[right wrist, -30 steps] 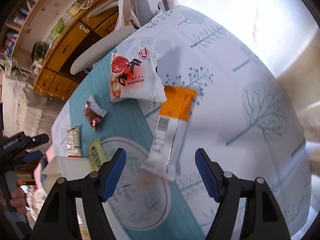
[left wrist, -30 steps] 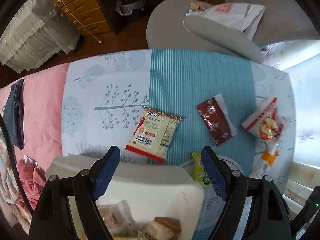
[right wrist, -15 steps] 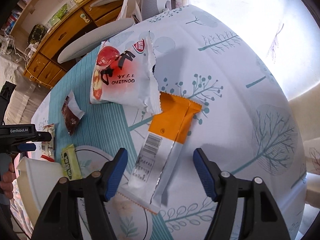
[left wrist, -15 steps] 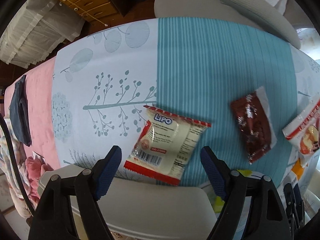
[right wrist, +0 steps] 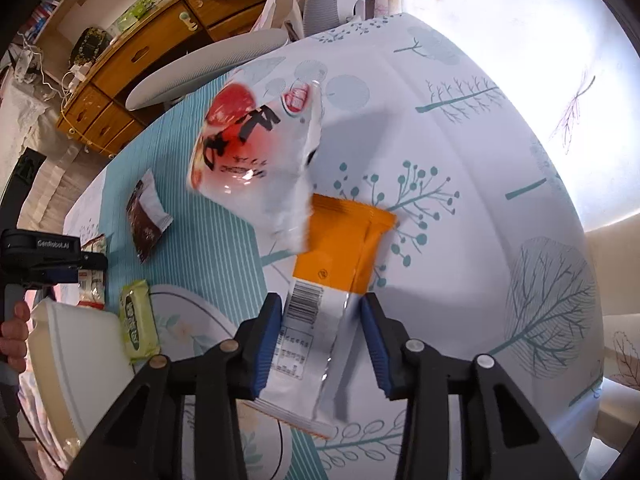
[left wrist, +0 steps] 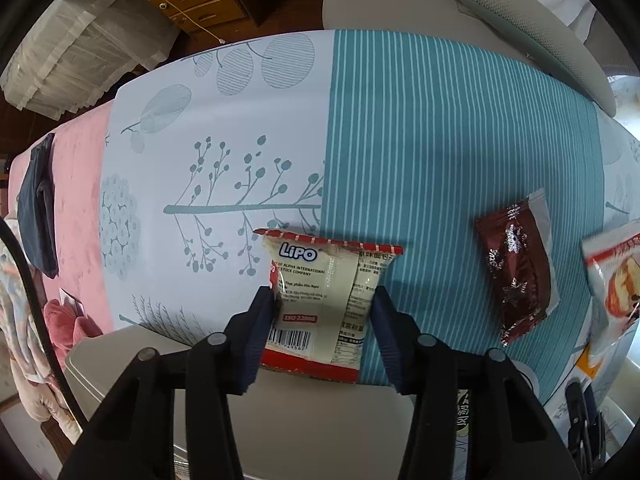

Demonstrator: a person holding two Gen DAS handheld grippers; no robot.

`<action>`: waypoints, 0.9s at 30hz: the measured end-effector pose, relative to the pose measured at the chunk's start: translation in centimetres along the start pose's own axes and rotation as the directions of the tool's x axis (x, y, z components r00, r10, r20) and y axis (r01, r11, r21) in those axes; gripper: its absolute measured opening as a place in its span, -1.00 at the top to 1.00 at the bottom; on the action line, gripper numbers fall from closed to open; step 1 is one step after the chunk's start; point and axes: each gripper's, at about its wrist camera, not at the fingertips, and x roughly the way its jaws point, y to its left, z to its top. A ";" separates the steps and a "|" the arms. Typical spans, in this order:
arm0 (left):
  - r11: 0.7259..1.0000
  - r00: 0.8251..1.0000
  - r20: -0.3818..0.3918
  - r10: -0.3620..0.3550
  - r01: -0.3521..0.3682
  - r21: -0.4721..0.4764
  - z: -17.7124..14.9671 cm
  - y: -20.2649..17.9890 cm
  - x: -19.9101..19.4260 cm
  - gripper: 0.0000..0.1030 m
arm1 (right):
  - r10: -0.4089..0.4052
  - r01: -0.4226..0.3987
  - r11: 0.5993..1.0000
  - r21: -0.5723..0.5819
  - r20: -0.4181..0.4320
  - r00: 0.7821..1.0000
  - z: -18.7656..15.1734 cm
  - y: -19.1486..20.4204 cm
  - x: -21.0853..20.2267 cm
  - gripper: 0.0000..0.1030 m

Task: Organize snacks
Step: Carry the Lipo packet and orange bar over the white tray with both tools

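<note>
- Left wrist view: left gripper [left wrist: 322,322] just closing, blue pads pinching the sides of the Lipo packet [left wrist: 326,294] on the tablecloth [left wrist: 420,140] beside the white bin [left wrist: 316,420]. Readable: "LiPO", "ISO 22000", barcode near the bottom. Long axis along the fingers, logo end pointing away.
- Right wrist view: right gripper [right wrist: 322,336] just closing, pads pinching the orange-and-white bar [right wrist: 324,292] on the cloth. Barcode midway; orange end pointing away, tucked under the red-and-white bag [right wrist: 256,152]. "GenRobot.AI" printed on the other gripper.

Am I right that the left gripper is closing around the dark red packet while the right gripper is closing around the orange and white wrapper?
Not quite: the left wrist view shows the left gripper closing around the Lipo packet, with the dark red packet lying untouched beside it. The right gripper is indeed closing around the orange and white wrapper.
</note>
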 end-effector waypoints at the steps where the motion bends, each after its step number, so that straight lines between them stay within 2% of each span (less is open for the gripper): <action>1: 1.000 1.000 -0.001 -0.004 0.004 -0.003 -0.1 0.0 -0.1 0.12 | 0.008 -0.008 1.000 0.002 -0.006 1.000 -0.1 -0.1 -0.2 0.27; 6: 1.000 0.999 0.028 -0.025 0.026 -0.005 -0.5 0.3 -1.6 0.13 | 0.048 -0.046 0.998 0.043 -0.048 0.998 -0.8 -0.8 -0.6 0.36; 12: 0.995 0.991 0.089 -0.102 0.102 0.003 -2.1 0.7 -5.3 0.13 | 0.065 -0.060 0.997 0.056 -0.089 0.994 -2.8 -1.2 -1.4 0.37; 17: 0.985 0.972 0.163 -0.172 0.166 0.049 -4.4 0.6 -9.8 0.13 | 0.084 -0.077 0.995 0.066 -0.113 0.990 -5.2 -1.3 -2.8 0.38; 21: 0.969 0.952 0.187 -0.244 0.232 0.086 -6.7 0.6 -12.6 0.13 | 0.109 -0.097 0.991 0.087 -0.133 0.985 -7.0 -1.1 -3.9 0.37; 27: 0.948 0.924 0.219 -0.313 0.293 0.120 -10.9 1.0 -16.3 0.13 | 0.164 -0.152 0.984 0.091 -0.142 0.976 -9.5 0.4 -6.2 0.37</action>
